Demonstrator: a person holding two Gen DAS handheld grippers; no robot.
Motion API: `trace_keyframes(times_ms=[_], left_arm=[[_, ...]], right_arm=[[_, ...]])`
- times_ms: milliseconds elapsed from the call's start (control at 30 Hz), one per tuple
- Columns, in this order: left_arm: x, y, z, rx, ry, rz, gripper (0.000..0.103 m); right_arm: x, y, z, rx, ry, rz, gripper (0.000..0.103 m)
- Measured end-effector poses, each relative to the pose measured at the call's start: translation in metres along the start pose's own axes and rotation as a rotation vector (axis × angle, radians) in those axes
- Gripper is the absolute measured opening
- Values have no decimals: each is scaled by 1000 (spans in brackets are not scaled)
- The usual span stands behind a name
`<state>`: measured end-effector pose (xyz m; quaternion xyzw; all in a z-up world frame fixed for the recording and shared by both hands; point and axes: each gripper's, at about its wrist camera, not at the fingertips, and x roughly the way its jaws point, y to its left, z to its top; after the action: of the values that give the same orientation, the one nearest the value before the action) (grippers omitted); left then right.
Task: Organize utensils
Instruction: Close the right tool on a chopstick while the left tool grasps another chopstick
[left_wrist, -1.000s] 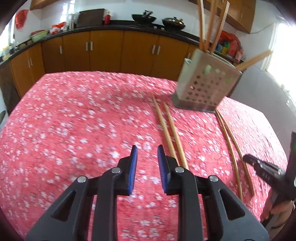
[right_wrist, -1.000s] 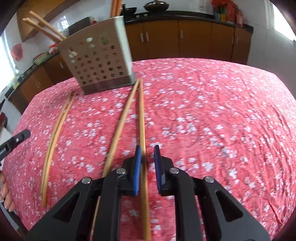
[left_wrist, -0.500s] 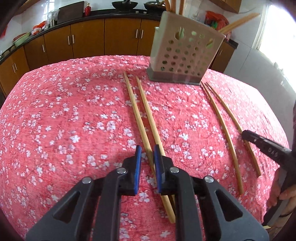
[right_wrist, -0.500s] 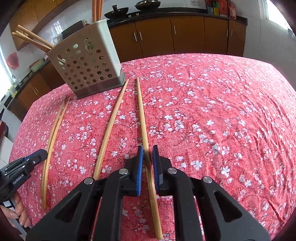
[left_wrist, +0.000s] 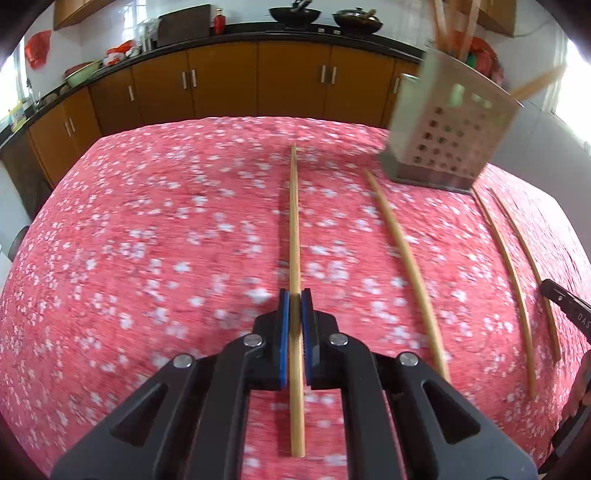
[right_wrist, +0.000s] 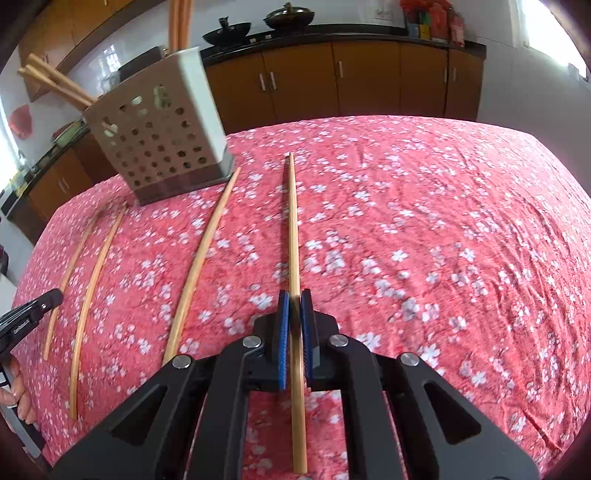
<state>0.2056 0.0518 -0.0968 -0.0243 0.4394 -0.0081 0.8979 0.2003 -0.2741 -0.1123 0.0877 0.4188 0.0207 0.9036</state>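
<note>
Gripping one wooden chopstick (left_wrist: 294, 221) apiece, both tongs were clenched: the left gripper (left_wrist: 294, 295), whose jaws had just been closing, pinched its stick between blue pads (left_wrist: 283, 325), and the right gripper (right_wrist: 294, 295) clamped another chopstick (right_wrist: 293, 229). Each held stick ran away from its camera over the red flowered tablecloth (left_wrist: 147, 240). Loose chopsticks (right_wrist: 201, 258) lay just beside, near the perforated metal holder (right_wrist: 162, 147) at the far side. White lettering on the neighbouring gripper was too small to read.
</note>
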Motion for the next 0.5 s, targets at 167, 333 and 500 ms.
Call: trace_keyframes(times_ms=[167, 333, 500], left_arm=[[-2, 11, 0, -17, -20, -8, 9], [-2, 16, 0, -54, -25, -41, 10], [-1, 21, -1, -89, -27, -80, 10]], right_arm=[[1, -3, 1, -7, -4, -6, 8], [0, -4, 1, -8, -3, -6, 9], [1, -2, 1, -15, -2, -12, 9]])
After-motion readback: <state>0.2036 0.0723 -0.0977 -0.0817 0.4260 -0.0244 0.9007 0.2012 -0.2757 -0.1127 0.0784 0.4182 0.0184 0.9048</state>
